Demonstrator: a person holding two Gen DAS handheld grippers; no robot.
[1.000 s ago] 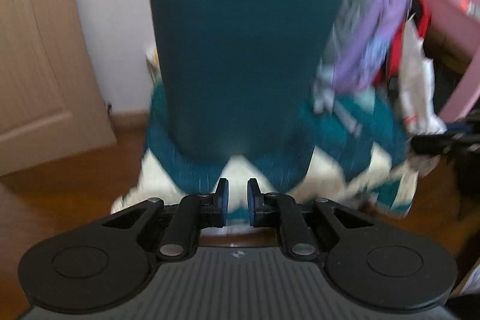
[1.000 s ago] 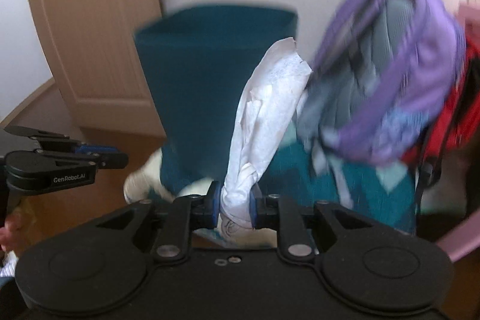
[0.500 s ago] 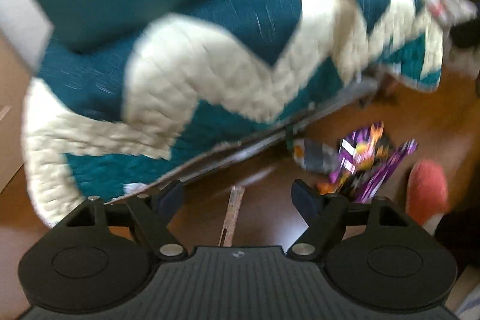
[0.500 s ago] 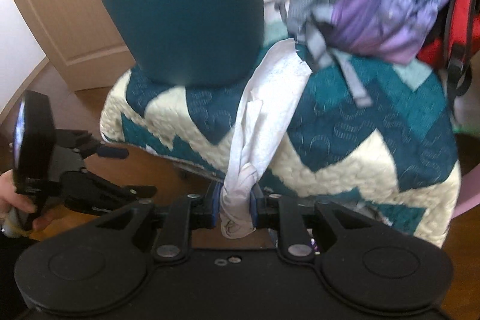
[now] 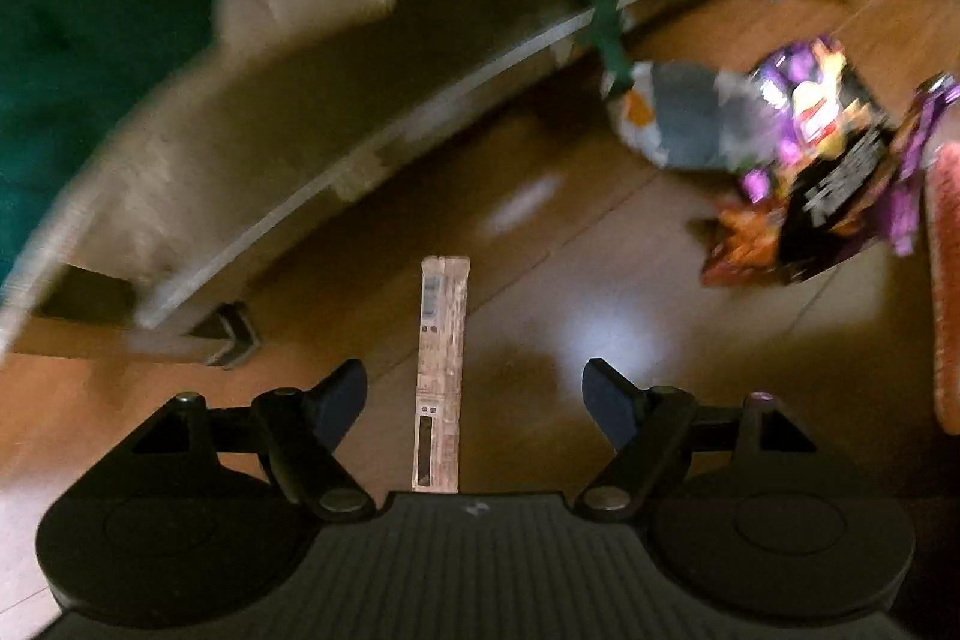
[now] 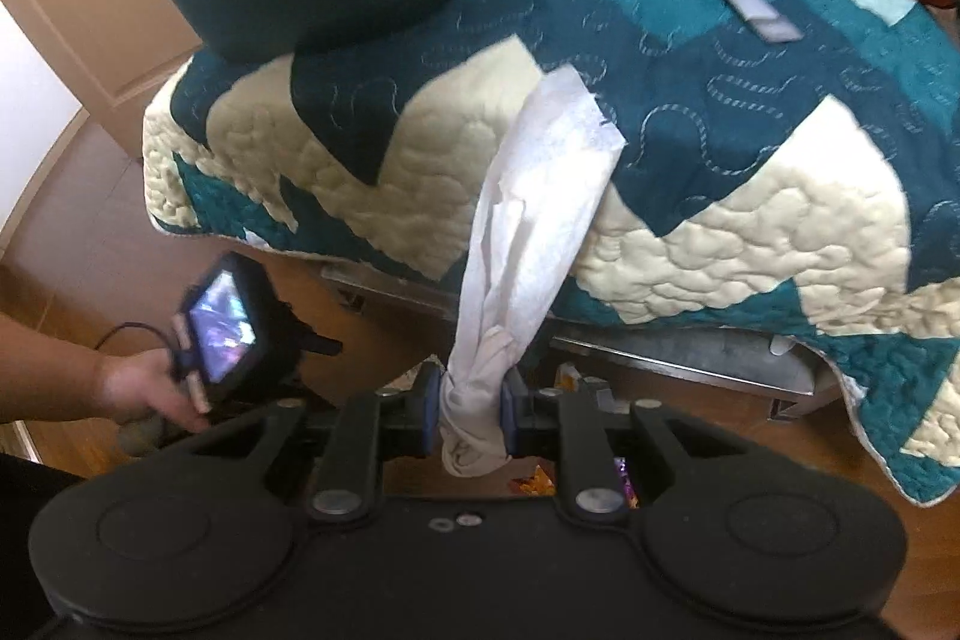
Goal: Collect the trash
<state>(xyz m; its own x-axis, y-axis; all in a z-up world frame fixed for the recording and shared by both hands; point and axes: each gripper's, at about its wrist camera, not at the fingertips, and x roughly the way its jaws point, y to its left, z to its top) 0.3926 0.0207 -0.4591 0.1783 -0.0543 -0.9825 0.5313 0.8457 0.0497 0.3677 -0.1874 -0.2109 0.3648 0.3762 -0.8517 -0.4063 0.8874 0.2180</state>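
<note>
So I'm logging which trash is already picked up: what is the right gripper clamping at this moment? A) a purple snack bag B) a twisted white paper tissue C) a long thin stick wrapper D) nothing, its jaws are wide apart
B: in the right wrist view the right gripper has its jaws closed on the twisted white tissue, while the stick wrapper and purple snack bag lie on the floor.

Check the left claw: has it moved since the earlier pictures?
Yes. The left claw has dropped from facing the teal chair back to pointing down at the wooden floor, jaws now wide open, with a long thin wrapper lying between them.
</note>
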